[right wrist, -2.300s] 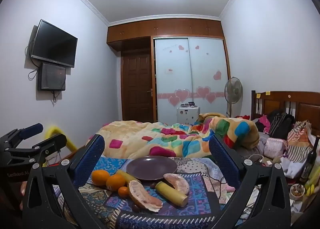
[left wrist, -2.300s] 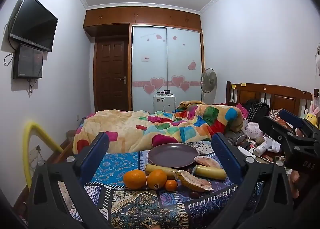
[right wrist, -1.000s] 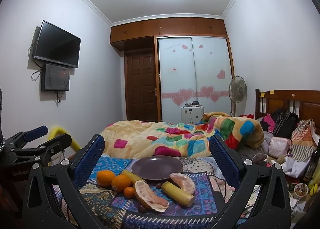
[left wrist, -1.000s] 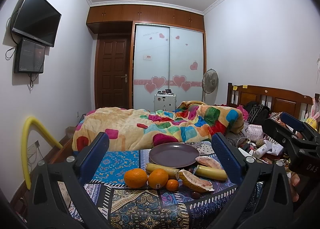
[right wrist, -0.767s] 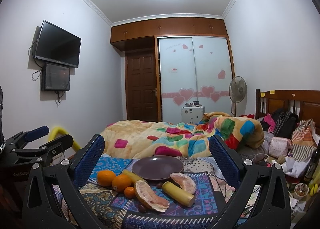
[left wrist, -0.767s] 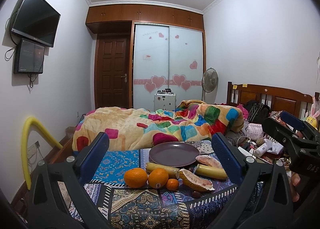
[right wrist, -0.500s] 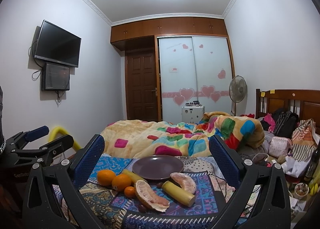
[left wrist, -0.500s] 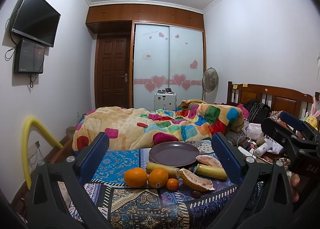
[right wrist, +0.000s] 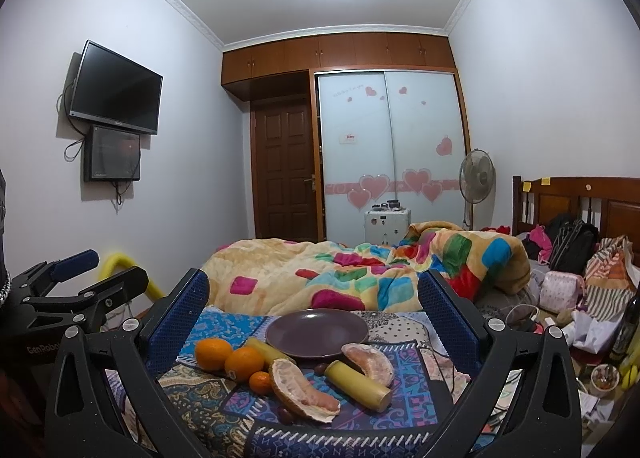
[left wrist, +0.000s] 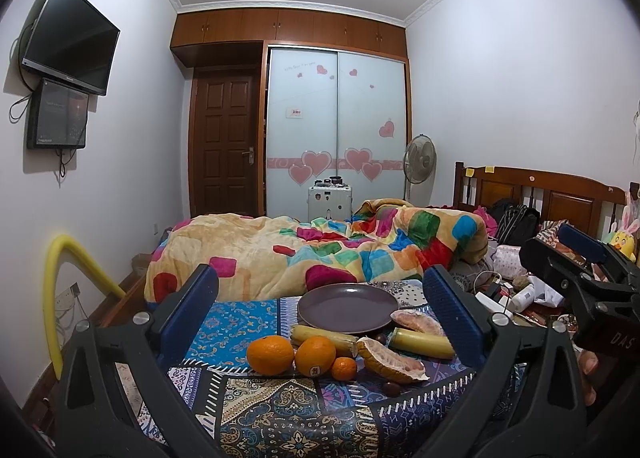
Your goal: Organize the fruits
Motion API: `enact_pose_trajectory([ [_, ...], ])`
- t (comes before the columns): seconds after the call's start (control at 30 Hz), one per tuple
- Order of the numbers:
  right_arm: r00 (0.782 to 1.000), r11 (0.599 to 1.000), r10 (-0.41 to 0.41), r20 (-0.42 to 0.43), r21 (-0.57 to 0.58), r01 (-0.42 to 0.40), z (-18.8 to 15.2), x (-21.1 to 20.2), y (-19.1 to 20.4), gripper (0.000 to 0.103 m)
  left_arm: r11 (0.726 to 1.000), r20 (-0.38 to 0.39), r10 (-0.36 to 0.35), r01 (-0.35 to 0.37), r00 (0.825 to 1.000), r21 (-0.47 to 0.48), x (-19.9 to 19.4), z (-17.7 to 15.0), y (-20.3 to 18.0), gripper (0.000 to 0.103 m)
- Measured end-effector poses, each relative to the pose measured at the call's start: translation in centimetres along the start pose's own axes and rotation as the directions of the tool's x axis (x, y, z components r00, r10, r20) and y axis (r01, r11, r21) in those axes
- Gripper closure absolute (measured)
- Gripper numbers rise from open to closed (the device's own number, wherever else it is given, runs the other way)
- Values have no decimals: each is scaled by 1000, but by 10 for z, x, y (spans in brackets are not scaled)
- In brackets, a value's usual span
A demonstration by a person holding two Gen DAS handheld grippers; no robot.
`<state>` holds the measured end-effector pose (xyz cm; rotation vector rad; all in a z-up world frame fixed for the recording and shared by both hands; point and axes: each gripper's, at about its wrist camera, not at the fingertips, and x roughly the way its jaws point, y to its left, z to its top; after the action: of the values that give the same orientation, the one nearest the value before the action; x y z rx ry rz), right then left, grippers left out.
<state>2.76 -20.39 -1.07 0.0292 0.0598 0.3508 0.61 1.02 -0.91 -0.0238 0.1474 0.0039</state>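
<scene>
Fruit: oranges (left wrist: 270, 354), bananas, pomelo pieces lie on bench (left wrist: 280, 414), before empty plate (left wrist: 347, 308).
Left gripper (left wrist: 320, 318): jaws apart, oranges nearest (dead ahead).
Right gripper (right wrist: 312, 322): jaws apart, holding nothing.

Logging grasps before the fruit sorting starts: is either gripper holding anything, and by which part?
Nothing is held. The left gripper and right gripper are both open, with the fruit lying untouched beside the empty plate.
</scene>
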Motion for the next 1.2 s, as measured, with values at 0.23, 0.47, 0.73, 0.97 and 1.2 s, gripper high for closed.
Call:
enact_pose_trajectory([
  [0.23,1000,1000,0,-3,4,0,0,1,-2,0,1000,0,0,0,1000,1,0,0,0,0],
  [0.47,1000,1000,1,-4,4,-1,0,1,-2,0,1000,1,0,0,1000,0,0,1,-1,0],
  [0.73,1000,1000,-1,-20,-1,1,-3,6,-6,0,1000,-10,11,-11,1000,1,3,1,0,0],
  [0.97,992,999,-24,-126,-25,21,-19,37,-19,0,1000,-97,25,-26,995,-14,27,-7,19,0],
  [1.2,957,1000,-18,-289,-27,10,-50,78,-37,0,999,-235,38,-42,971,-14,65,-27,46,0],
])
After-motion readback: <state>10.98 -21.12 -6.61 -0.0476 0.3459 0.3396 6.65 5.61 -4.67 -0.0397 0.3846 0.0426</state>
